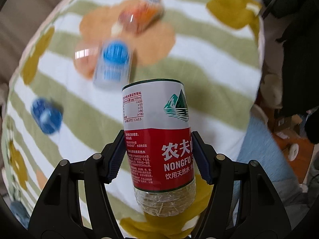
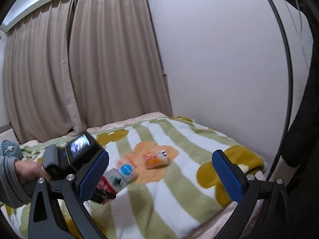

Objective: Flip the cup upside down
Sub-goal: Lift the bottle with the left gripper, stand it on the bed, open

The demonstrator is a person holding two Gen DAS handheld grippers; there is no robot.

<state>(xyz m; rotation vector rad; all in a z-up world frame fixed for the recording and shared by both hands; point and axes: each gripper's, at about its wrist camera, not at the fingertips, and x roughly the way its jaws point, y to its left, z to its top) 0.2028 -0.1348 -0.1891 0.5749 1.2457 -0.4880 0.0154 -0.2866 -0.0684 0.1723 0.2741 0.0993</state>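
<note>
A bed [image 2: 179, 209] fills the room's near end, covered by a blanket [image 1: 199, 75] of green and white stripes with orange and mustard flower shapes; beige curtains [image 2: 79, 59] and a plain wall [image 2: 219, 59] stand behind it.

Nearest in the left wrist view, the left gripper [image 1: 158, 158] is pinching a bottle [image 1: 157, 139] with a red and white Nongfu label, its blue pads [image 1: 114, 159] pressed on the labelled waist from both sides. This bottle seems to be the thing the task calls the cup. It is lifted off the blanket, its long axis running roughly along the gripper's fingers, tilted slightly. The clear ribbed end sits close to the camera and the white-labelled end points away, toward the bed; whether cap or base lies at either end I cannot tell.

The right gripper [image 2: 160, 176] is spread wide and holds nothing, hovering over the striped blanket. In its view the left gripper and bottle [image 2: 110, 184] show low on the left, gripped by a hand [image 2: 30, 171] in a grey sleeve.

So the left hand already has the bottle; the turn would hinge on rotating that wrist end over end about the pinch point.

Farther out on the blanket lie blurred things: a blue-capped container [image 1: 113, 63], a dark blue round object [image 1: 46, 115] off to the left, and beyond them an orange packet [image 1: 143, 16] on the orange flower shape
</note>
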